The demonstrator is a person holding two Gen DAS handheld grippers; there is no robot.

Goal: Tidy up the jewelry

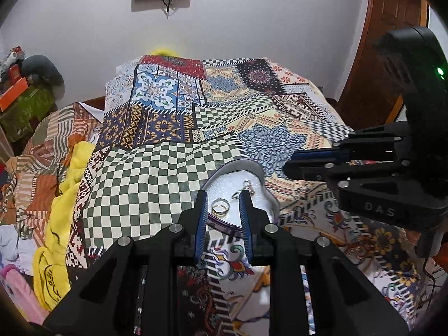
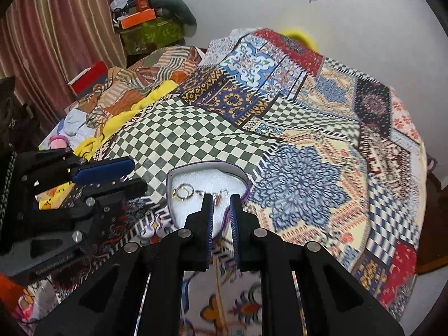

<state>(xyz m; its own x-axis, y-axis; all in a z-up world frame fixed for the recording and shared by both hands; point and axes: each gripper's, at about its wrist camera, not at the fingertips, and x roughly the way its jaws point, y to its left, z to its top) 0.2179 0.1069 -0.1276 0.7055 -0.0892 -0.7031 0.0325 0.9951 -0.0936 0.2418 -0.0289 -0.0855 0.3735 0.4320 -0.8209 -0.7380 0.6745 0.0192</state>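
Patchwork printed bedspread (image 1: pixel 156 168): matt woven cloth.
Grey heart-shaped jewelry box (image 2: pixel 179 172): smooth rim, white foam lining.
Gold rings (image 1: pixel 219 207): glossy metal.
Brown door (image 1: pixel 392 28): polished wood.

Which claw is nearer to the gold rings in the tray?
Left. The left claw frames the gold rings between its fingertips; the right claw sits toward the tray's other side.

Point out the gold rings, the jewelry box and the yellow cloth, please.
gold rings (image 1: pixel 219 206), left wrist view, on the overlapping bands.
jewelry box (image 2: pixel 196 166), right wrist view, on its far grey rim.
yellow cloth (image 1: pixel 65 196), left wrist view, on its middle fold.
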